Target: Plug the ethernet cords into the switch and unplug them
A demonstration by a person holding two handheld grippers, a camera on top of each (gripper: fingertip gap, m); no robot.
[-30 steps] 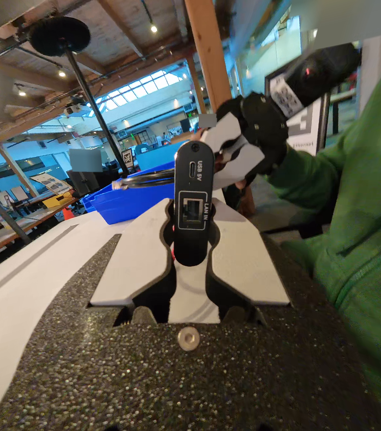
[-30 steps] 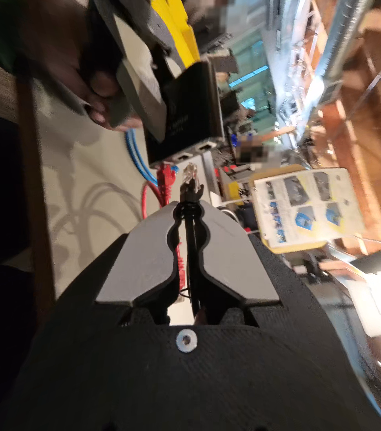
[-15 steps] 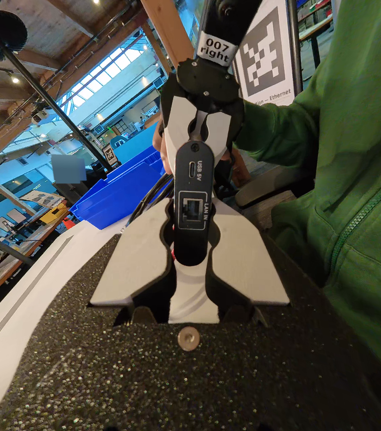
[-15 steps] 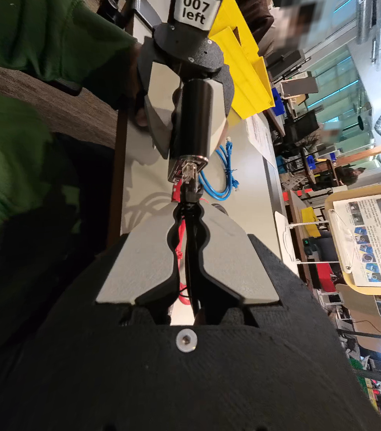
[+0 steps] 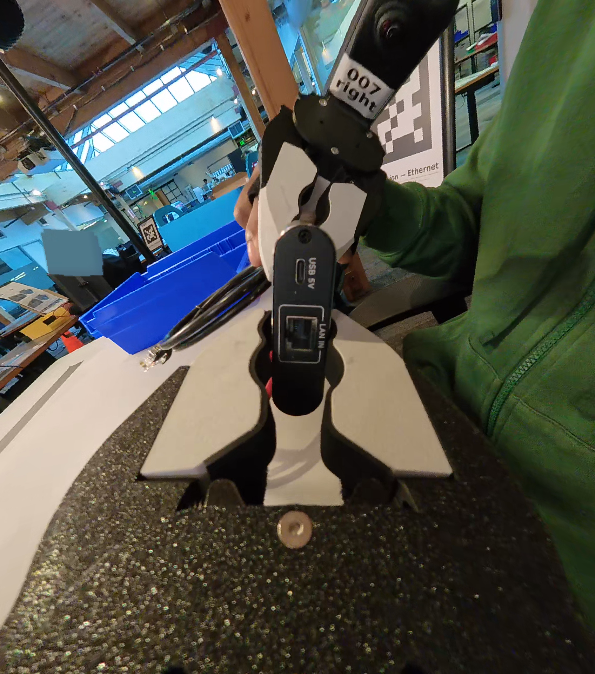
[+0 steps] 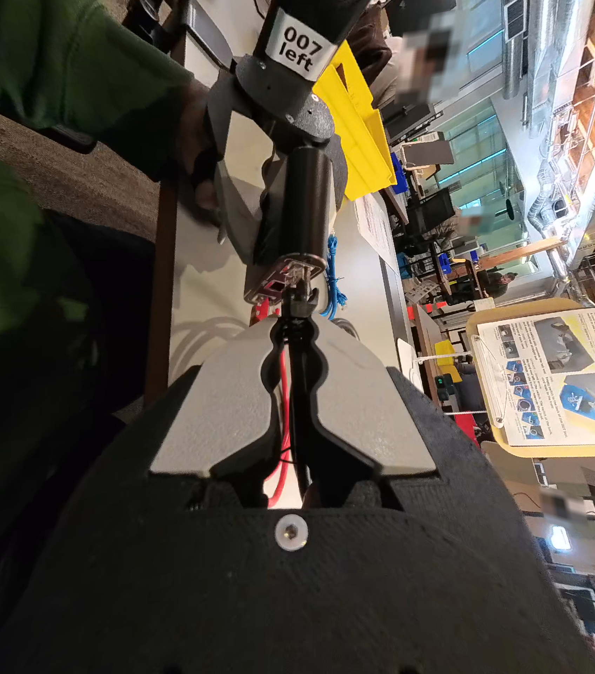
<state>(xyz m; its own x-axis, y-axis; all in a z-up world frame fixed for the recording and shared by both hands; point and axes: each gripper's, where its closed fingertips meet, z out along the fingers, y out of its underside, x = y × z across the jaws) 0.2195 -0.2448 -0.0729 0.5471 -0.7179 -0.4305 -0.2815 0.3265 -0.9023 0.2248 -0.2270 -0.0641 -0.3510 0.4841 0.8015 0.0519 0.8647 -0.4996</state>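
Black plug (image 6: 298,291) now at switch (image 5: 303,328) port – both tongs clamped; red cord (image 6: 281,401) only right view

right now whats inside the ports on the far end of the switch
In the right wrist view the black cord's clear plug sits at one port of the switch; the neighbouring port looks empty. Seating depth is hidden.

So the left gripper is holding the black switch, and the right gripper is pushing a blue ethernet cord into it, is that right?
Not quite: the cord in the right gripper is black, not blue. The right wrist view shows its plug at the port end of the switch. The blue cords lie loose on the table beyond. The left gripper does hold the black switch.
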